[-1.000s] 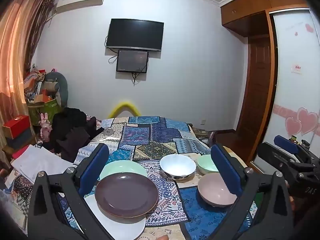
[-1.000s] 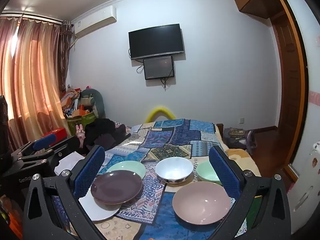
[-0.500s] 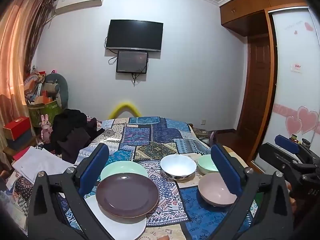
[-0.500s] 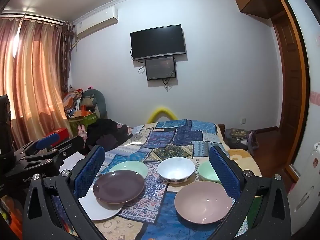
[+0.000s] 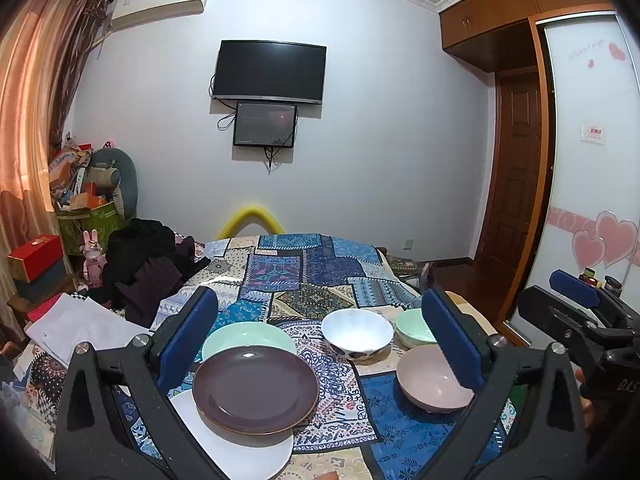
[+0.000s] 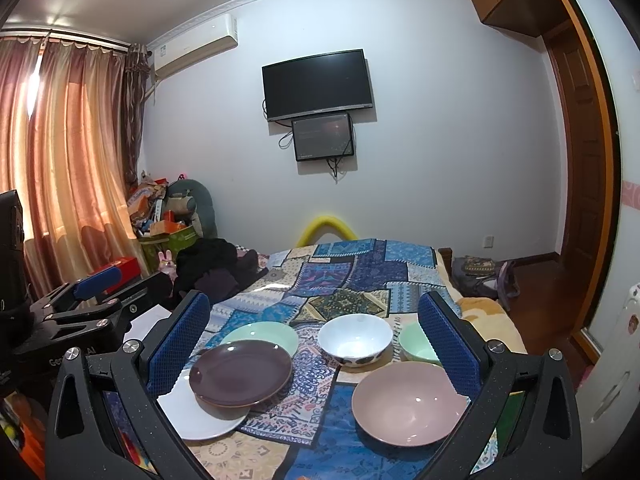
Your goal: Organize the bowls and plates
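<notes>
Almost nothing has shifted over the last second: both views have drifted only a touch, and the dishes sit where they were on the patchwork cloth [image 5: 316, 268]. Your left gripper [image 5: 320, 336] hangs above the near edge with its jaws spread wide and nothing between them, and your right gripper [image 6: 316, 336] is the same, wide apart and empty. On the near left, the brown plate [image 5: 256, 390] already rests on the white plate [image 5: 240, 450], off-centre toward the far side, with the green plate [image 5: 248, 334] just beyond it, its near edge hidden behind the brown rim. On the right, the pink bowl [image 6: 408, 402] is nearest, the small green bowl [image 6: 414, 344] sits beyond it, and the white bowl [image 6: 354, 338] stands toward the middle. The sorting looks barely begun, so your risks all lie ahead. If you pinch a plate by its thin rim, glazed ware may slip from the pads or tip as it lifts. If you drag the brown plate to centre it, it may pull the white one toward the near edge (how much overhang is there I cannot tell). The cloth looks soft and uneven, so a bowl set down carelessly could rock or roll. With both grippers working close together, you could also knock one against the other, or clip the white bowl while reaching past it for the green bowl
</notes>
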